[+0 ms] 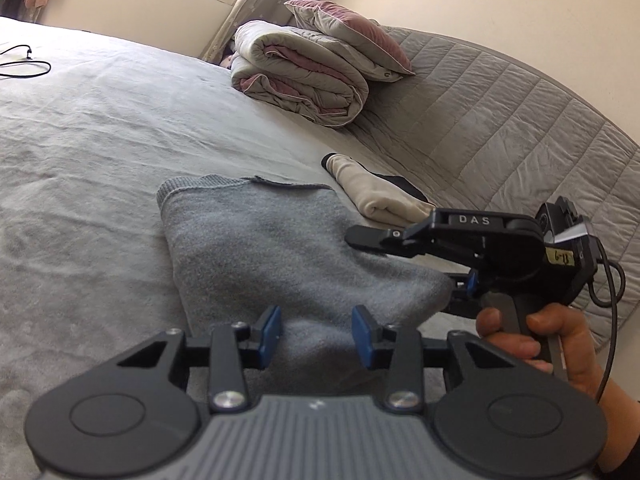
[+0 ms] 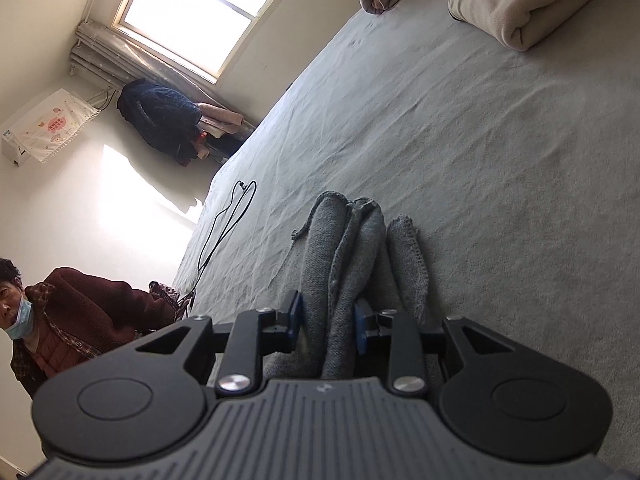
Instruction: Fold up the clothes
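Note:
A grey knitted garment (image 1: 272, 252) lies folded on the bed. My left gripper (image 1: 316, 336) is open, its blue pads either side of the garment's near edge. My right gripper (image 2: 328, 324) holds the bunched layers of the grey garment (image 2: 352, 248) between its pads, with the jaws partly closed on the cloth. In the left wrist view the right gripper (image 1: 464, 292) sits at the garment's right corner, held by a hand.
A folded cream garment (image 1: 380, 196) lies beyond the grey one, and also shows in the right wrist view (image 2: 532, 4). A rolled quilt and pillow (image 1: 312, 64) sit by the padded headboard (image 1: 500, 120). A black cable (image 2: 228, 224) lies at the bed's far edge. A masked person (image 2: 60, 320) stands beside the bed.

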Action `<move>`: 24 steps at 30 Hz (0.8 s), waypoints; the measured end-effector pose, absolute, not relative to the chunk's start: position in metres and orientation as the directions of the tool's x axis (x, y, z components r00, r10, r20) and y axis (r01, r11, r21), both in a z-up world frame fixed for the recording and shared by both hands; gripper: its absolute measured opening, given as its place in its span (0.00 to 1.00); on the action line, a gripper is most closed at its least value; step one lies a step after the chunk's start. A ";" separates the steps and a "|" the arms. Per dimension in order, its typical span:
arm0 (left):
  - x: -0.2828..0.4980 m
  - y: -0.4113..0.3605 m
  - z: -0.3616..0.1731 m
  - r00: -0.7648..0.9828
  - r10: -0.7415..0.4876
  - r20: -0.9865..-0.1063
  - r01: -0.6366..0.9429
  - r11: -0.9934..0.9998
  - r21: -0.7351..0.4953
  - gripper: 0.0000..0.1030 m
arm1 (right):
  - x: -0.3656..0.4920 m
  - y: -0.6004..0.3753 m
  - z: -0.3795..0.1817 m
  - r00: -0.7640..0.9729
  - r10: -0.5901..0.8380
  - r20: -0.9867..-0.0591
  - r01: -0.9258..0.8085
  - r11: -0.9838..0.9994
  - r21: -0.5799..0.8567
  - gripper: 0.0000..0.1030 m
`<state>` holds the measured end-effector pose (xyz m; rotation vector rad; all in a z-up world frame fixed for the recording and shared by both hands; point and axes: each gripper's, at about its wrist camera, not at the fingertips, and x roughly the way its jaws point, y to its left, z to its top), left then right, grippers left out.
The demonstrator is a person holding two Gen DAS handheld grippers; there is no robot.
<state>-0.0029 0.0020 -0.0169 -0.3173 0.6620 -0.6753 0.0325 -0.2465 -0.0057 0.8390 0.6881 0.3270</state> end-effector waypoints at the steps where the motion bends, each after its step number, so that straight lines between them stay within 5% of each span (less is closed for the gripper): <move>1: -0.003 0.001 -0.017 0.585 -0.668 -0.460 0.477 0.742 -0.471 0.38 | 0.034 -0.245 -0.006 0.744 0.511 -0.431 0.000 0.645 0.764 0.31; 24: -0.018 -0.023 -0.013 0.553 -0.696 -0.458 0.584 0.716 -0.382 0.41 | 0.042 -0.219 0.000 0.850 0.296 -0.436 -0.054 0.872 0.487 0.25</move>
